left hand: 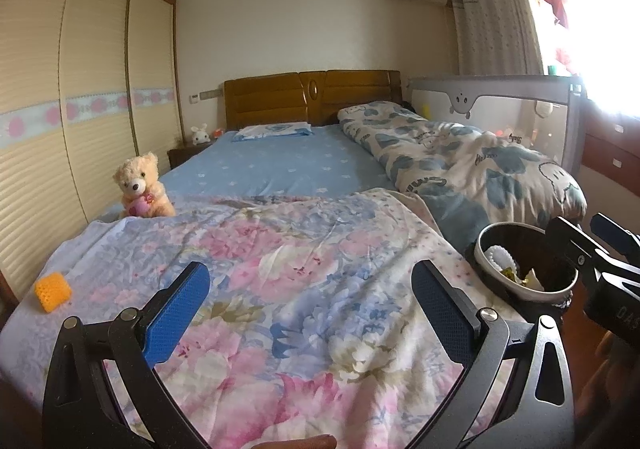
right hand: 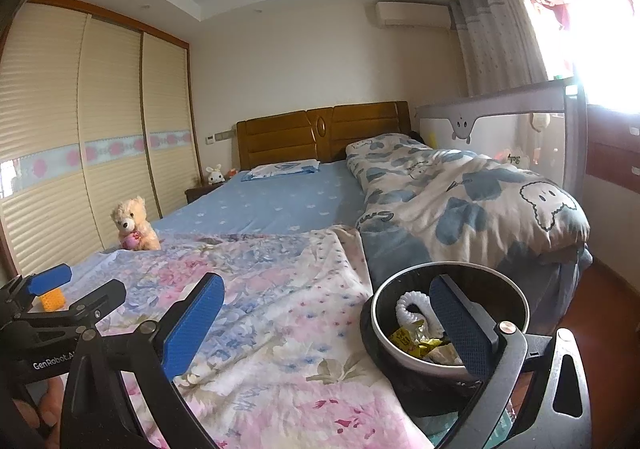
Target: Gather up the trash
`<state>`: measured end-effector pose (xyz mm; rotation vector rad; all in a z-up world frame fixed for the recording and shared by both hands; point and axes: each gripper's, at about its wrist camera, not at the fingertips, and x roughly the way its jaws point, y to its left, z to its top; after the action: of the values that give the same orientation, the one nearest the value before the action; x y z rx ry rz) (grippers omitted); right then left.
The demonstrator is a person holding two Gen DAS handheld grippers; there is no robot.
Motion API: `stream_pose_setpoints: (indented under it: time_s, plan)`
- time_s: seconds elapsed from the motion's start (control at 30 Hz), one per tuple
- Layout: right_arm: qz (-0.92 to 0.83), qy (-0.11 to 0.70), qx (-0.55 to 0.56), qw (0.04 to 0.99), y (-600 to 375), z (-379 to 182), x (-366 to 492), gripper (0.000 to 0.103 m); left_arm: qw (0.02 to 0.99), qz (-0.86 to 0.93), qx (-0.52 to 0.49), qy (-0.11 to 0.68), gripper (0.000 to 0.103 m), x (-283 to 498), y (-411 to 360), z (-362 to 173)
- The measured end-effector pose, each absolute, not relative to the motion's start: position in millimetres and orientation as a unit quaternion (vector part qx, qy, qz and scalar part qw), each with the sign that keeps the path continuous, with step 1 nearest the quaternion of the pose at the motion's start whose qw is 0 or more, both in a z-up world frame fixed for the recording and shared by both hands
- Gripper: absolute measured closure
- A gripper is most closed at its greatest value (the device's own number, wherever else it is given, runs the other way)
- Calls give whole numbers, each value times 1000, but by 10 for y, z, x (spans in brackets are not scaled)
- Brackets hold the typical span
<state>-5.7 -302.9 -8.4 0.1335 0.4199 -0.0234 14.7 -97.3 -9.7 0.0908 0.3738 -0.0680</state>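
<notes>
A small orange foam net piece (left hand: 53,291) lies on the floral quilt (left hand: 280,269) at its left edge; in the right wrist view it (right hand: 54,299) is partly hidden behind the left gripper. A round black bin with a silver rim (right hand: 520,299) stands at the bed's right edge, holding a white foam net (right hand: 412,311) and yellow wrappers (right hand: 416,345); the bin also shows in the left wrist view (left hand: 524,291). My left gripper (left hand: 310,309) is open and empty over the quilt. My right gripper (right hand: 326,325) is open and empty, its right finger over the bin's mouth.
A teddy bear (left hand: 140,187) sits at the bed's left side, by the wardrobe (left hand: 80,109). A rolled cartoon duvet (left hand: 480,165) lies along the right, against a crib rail (left hand: 492,97). A pillow (left hand: 272,130) lies by the wooden headboard (left hand: 312,97).
</notes>
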Motion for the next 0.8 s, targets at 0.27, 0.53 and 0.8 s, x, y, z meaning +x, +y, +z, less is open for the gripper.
stream_pose_setpoints:
  time_s: [0.27, 0.53, 0.8]
  plan:
    - [-10, 207, 66, 976, -3023, -76, -60, 0, 981, -36, 46, 183, 0, 126, -978, -81]
    - [-10, 208, 68, 976, -3017, -72, -56, 0, 981, -36, 46, 184, 0, 123, -983, -83]
    - [-8, 209, 69, 976, -2980, -70, -54, 0, 981, -38, 46, 184, 0, 125, -986, -73]
